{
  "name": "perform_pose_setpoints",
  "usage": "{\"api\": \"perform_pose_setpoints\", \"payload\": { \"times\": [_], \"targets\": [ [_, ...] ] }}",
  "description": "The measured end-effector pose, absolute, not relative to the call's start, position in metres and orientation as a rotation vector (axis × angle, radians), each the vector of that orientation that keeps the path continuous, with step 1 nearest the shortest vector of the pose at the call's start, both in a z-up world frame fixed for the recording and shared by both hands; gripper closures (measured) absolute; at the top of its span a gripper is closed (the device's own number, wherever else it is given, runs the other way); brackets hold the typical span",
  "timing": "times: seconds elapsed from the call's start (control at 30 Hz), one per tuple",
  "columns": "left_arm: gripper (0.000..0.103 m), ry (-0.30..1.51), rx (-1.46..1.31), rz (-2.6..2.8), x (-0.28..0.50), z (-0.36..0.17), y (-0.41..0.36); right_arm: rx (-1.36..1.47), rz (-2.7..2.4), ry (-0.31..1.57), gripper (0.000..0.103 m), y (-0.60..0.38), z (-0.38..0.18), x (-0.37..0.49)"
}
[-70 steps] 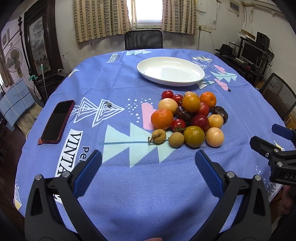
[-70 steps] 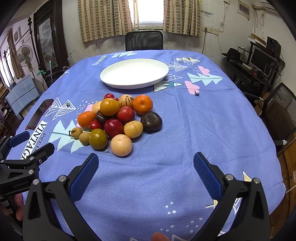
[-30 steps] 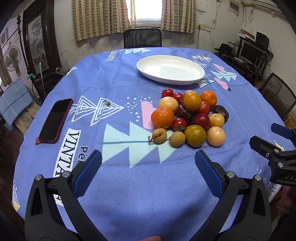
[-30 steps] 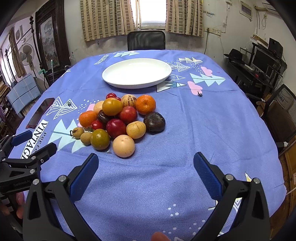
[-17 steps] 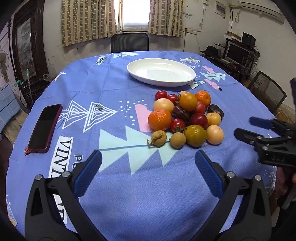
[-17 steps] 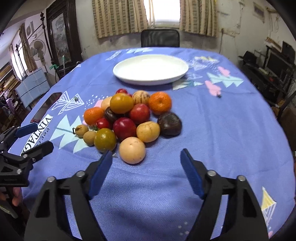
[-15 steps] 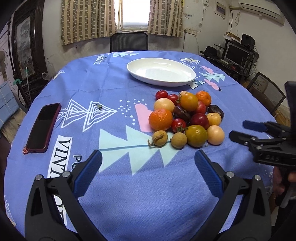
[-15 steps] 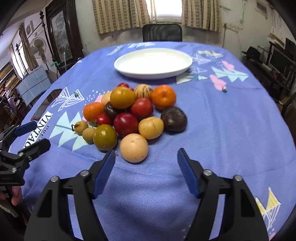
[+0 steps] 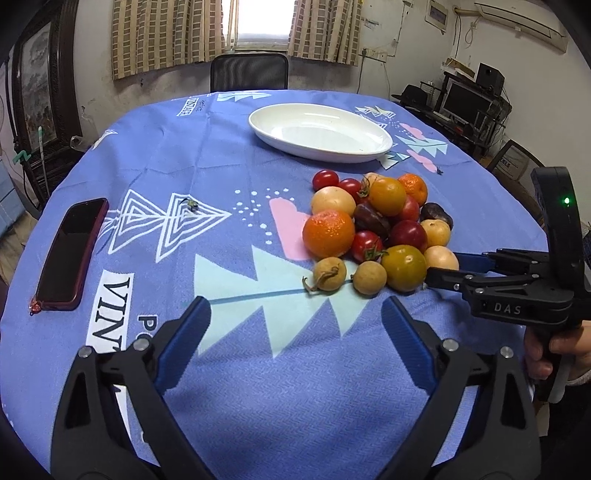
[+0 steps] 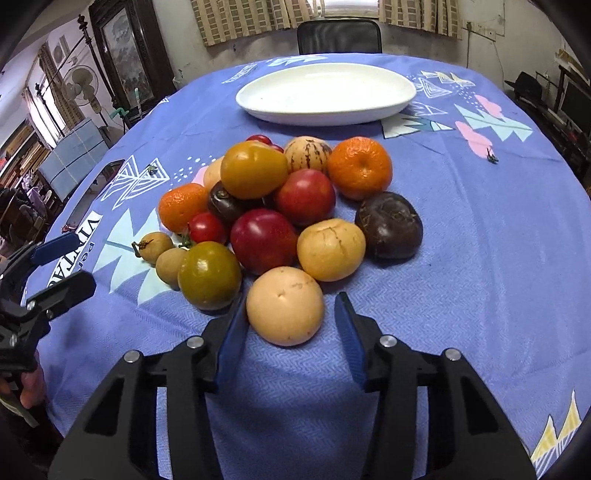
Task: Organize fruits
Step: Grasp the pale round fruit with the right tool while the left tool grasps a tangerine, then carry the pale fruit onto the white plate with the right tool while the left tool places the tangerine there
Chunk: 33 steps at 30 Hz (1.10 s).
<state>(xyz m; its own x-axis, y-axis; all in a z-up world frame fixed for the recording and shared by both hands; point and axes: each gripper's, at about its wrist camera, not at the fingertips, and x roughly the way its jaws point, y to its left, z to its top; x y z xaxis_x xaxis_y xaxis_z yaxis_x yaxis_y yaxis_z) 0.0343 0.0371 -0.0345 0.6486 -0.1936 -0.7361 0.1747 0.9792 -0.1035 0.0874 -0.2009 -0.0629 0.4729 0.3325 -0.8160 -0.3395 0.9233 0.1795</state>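
Two grippers: right gripper (image 10: 291, 323) part-open, blue pads flanking pale yellow fruit (image 10: 285, 305) at pile's near edge, contact unclear; left gripper (image 9: 295, 339) wide, holding nothing, over tablecloth (image 9: 229, 155).

Daylight enters 1 window (image 9: 258, 22) between checked curtains (image 9: 166, 35); a black chair (image 9: 249, 72) stands behind the bench, a computer desk (image 9: 469, 107) by the wall.

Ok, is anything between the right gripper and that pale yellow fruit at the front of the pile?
Nothing visible. The right gripper is open with the pale yellow fruit between its fingertips. The green-orange tomato sits close beside the left finger, so closing might nudge it.
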Motion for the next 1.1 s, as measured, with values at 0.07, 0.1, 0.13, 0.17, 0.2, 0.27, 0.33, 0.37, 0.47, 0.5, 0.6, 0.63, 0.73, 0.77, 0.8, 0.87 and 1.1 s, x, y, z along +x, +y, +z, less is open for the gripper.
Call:
{"api": "perform_pose_setpoints", "payload": {
  "times": [0.07, 0.1, 0.13, 0.17, 0.2, 0.27, 0.33, 0.37, 0.47, 0.5, 0.6, 0.63, 0.73, 0.77, 0.8, 0.87, 1.1],
  "targets": [
    [0.014, 0.852, -0.024, -0.22, 0.042, -0.034, 0.038, 0.0, 0.427, 1.0, 0.061, -0.2, -0.063, 0.088],
    [0.018, 0.861, -0.025, -0.233, 0.048, -0.033, 0.038, -0.004, 0.43, 0.998, 0.061, -0.2, -0.063, 0.089],
    [0.02, 0.867, -0.026, -0.243, 0.053, -0.033, 0.038, -0.008, 0.434, 0.996, 0.061, -0.201, -0.063, 0.089],
    [0.025, 0.875, -0.028, -0.258, 0.062, -0.031, 0.038, -0.004, 0.441, 0.991, 0.061, -0.202, -0.063, 0.088],
    [0.031, 0.881, -0.028, -0.268, 0.067, -0.031, 0.037, 0.005, 0.451, 0.986, 0.061, -0.204, -0.064, 0.087],
    [0.04, 0.899, -0.022, -0.305, 0.082, -0.032, 0.034, 0.019, 0.468, 0.978, 0.061, -0.207, -0.065, 0.087],
    [0.05, 0.92, 0.007, -0.333, 0.094, -0.036, 0.029, 0.042, 0.482, 0.978, 0.061, -0.21, -0.065, 0.087],
    [0.056, 0.94, 0.02, -0.347, 0.102, -0.039, 0.027, 0.051, 0.486, 0.979, 0.061, -0.211, -0.065, 0.087],
    [0.065, 0.988, 0.002, -0.401, 0.119, -0.047, 0.022, 0.069, 0.495, 0.981, 0.061, -0.213, -0.066, 0.086],
    [0.065, 0.992, -0.007, -0.415, 0.123, -0.047, 0.022, 0.071, 0.496, 0.981, 0.061, -0.213, -0.066, 0.086],
    [0.065, 0.996, -0.036, -0.461, 0.127, -0.045, 0.019, 0.083, 0.502, 0.983, 0.061, -0.214, -0.066, 0.086],
    [0.065, 0.996, -0.041, -0.474, 0.127, -0.044, 0.017, 0.086, 0.503, 0.983, 0.061, -0.214, -0.066, 0.086],
    [0.057, 0.992, -0.02, -0.478, 0.129, -0.045, 0.012, 0.091, 0.505, 0.984, 0.061, -0.215, -0.066, 0.087],
    [0.056, 0.997, 0.001, -0.462, 0.132, -0.048, 0.01, 0.092, 0.506, 0.984, 0.061, -0.215, -0.066, 0.087],
    [0.051, 1.004, 0.009, -0.454, 0.136, -0.052, 0.008, 0.094, 0.506, 0.985, 0.061, -0.215, -0.066, 0.087],
    [0.05, 1.019, -0.017, -0.463, 0.142, -0.056, 0.01, 0.099, 0.509, 0.986, 0.061, -0.216, -0.067, 0.087],
    [0.05, 1.03, -0.099, -0.49, 0.152, -0.063, 0.016, 0.096, 0.508, 0.985, 0.061, -0.216, -0.067, 0.087]
  ]
}}
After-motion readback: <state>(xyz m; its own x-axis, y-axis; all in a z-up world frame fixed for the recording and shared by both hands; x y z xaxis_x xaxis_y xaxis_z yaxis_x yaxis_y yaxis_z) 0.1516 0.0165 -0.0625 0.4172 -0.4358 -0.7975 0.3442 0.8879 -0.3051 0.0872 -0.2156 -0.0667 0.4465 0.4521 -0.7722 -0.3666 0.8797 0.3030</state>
